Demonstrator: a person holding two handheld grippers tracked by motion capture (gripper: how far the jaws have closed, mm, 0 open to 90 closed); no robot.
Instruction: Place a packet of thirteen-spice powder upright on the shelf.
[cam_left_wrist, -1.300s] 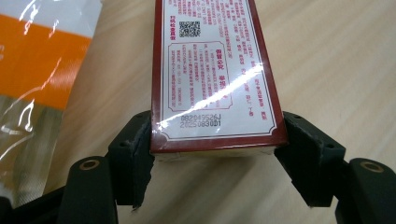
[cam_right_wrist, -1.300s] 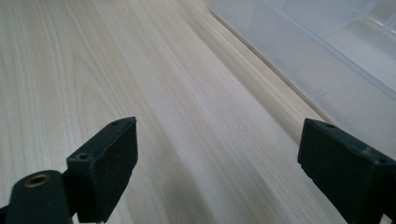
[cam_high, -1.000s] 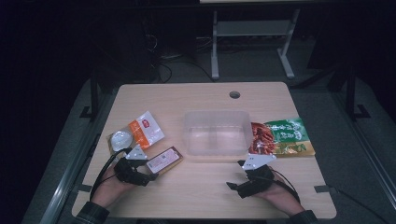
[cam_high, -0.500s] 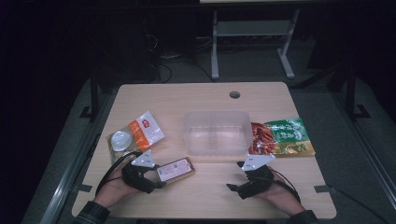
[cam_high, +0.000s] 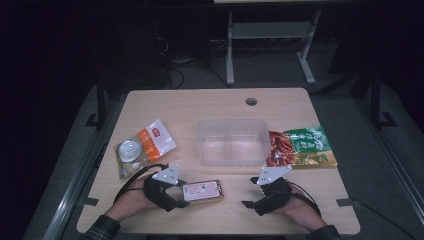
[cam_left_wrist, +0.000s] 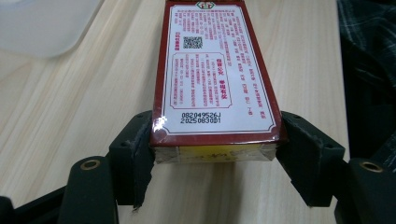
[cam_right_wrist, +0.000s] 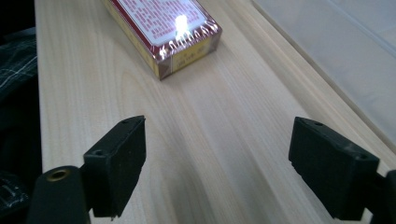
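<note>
The red box lies flat on the desk, just in front of the clear tub, its near end clenched between the jaws of the left claw. It looks like the carrying step: next, probably lift it over the tub's rim and release. The right claw, released and empty, rests right of the box, in front of the tub.
</note>
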